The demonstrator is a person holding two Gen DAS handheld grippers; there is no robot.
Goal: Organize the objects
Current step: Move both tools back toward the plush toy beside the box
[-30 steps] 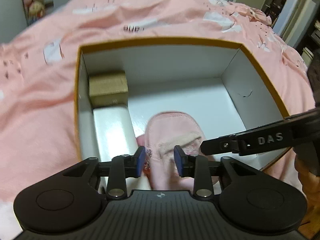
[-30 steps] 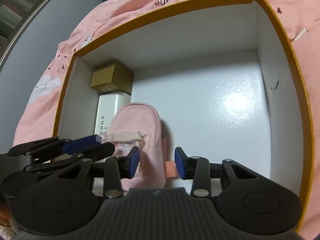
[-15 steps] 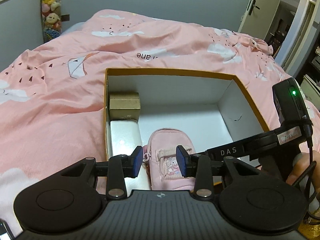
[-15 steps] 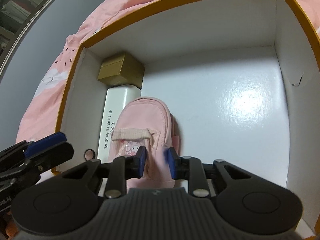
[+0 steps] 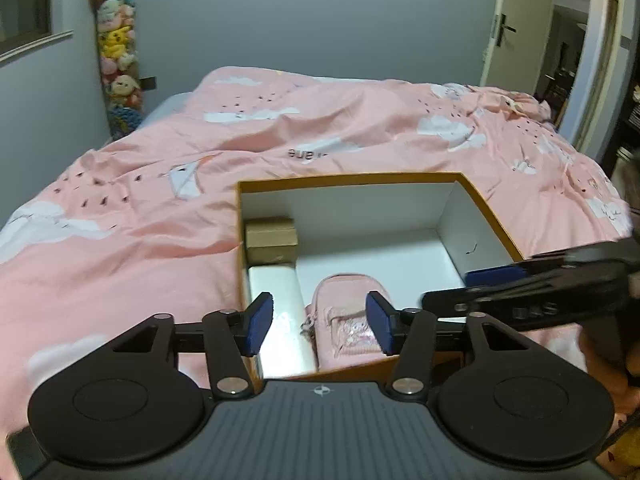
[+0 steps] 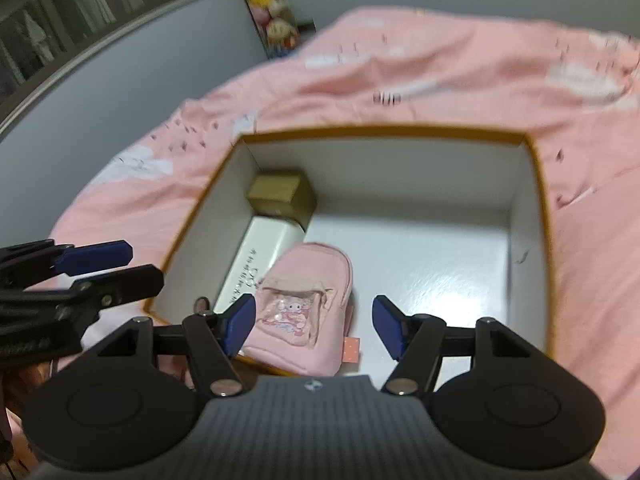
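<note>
An orange-rimmed box with a white inside (image 5: 352, 179) (image 6: 384, 133) sits on the pink bed. Inside lie a small pink backpack pouch (image 5: 346, 320) (image 6: 304, 312), a long white box (image 5: 280, 312) (image 6: 260, 264) and a gold cube box (image 5: 271, 236) (image 6: 280, 194) along the left wall. My left gripper (image 5: 319, 324) is open and empty, held above the box's near edge. My right gripper (image 6: 312, 326) is open and empty above the pouch. Each gripper shows in the other's view: the right one (image 5: 520, 292), the left one (image 6: 88, 272).
The pink duvet (image 5: 120, 240) surrounds the box. A column of plush toys (image 5: 118, 64) hangs on the grey wall at the back left. A door (image 5: 516, 28) stands at the back right. The box's right half has bare white floor (image 6: 440, 264).
Both grippers have pulled back and up from the box. The right gripper, closed around the pouch half a second ago, has opened and left the pouch lying in the box.
</note>
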